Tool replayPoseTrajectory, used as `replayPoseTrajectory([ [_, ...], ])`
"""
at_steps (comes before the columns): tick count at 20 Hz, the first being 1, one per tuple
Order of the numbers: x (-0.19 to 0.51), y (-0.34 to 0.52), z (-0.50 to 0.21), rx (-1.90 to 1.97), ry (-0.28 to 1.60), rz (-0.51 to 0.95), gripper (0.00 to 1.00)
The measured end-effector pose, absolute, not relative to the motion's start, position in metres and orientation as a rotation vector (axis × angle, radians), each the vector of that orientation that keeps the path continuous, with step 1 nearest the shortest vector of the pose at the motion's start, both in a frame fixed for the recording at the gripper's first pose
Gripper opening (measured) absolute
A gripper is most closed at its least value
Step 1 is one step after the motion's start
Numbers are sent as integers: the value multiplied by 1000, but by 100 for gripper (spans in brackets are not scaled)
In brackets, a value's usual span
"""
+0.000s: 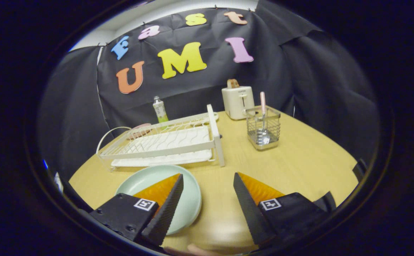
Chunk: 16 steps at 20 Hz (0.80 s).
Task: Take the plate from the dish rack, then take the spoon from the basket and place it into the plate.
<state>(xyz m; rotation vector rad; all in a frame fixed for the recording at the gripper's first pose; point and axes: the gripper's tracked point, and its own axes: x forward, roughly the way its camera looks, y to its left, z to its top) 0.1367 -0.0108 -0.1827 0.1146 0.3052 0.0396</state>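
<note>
A pale green plate (189, 199) lies flat on the wooden table (299, 167), partly under my left finger. My gripper (208, 176) is open, with bare table between its fingers. Just beyond the plate stands the white dish rack (171, 140), holding nothing that I can see. Farther off, ahead of the right finger, a wire basket (263, 128) holds a spoon (263, 106) upright, its pink handle sticking out of the top.
A white toaster (238, 101) with a slice in it stands behind the basket. A small bottle (160, 110) and a pinkish dish (139, 129) sit behind the rack. The table's round edge curves close on both sides.
</note>
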Motion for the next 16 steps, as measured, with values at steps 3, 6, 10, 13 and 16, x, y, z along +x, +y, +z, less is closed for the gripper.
replayPoseTrajectory([
  [3, 155, -42, -164, 91, 247, -15, 100],
  [6, 181, -78, -148, 103, 223, -82, 100],
  [10, 227, -120, -117, 84, 180, -104, 100],
  [13, 261, -133, -109, 66, 190, -78, 100],
  [16, 286, -140, -97, 92, 206, -28, 100],
])
